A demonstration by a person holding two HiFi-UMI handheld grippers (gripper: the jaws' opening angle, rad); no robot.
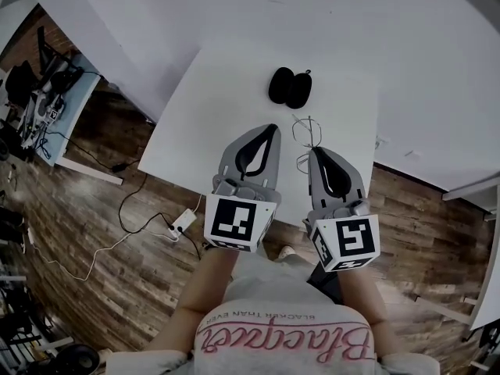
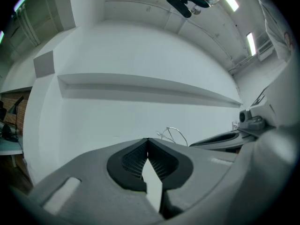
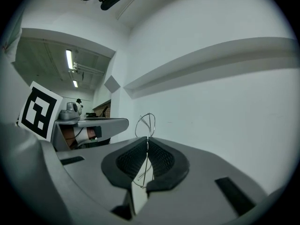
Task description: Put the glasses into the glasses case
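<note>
White table (image 1: 234, 92): the work surface. It carries the glasses case, and both grippers are over the edge nearest me.

Left gripper (image 1: 273, 127): on my side of the glasses case and a little to its left. In its own view the left gripper (image 2: 147, 140) has the jaws pressed together with nothing between them. My reading is that it is parked beside the work, free to steady the case if needed.

Right gripper (image 1: 314, 151): on my side of the glasses case and a little to its right, well apart from it. In its own view the right gripper (image 3: 147, 139) is clamped on a thin wire of the glasses. The wire runs down between the ribbed pads, and pinching the frame there leaves the lenses untouched.

Glasses case (image 1: 291, 87): dark, near the far side of the table. It looks like two oval halves lying side by side, so I take it to be open, though I cannot be sure.

Glasses (image 1: 306, 133): thin wire frame, between the glasses case and the right gripper, not yet in the case. One rim loop stands up past the jaw tips (image 3: 146, 122) and also shows in the left gripper view (image 2: 174, 134). I cannot tell whether the frame rests on the table or is lifted.
</note>
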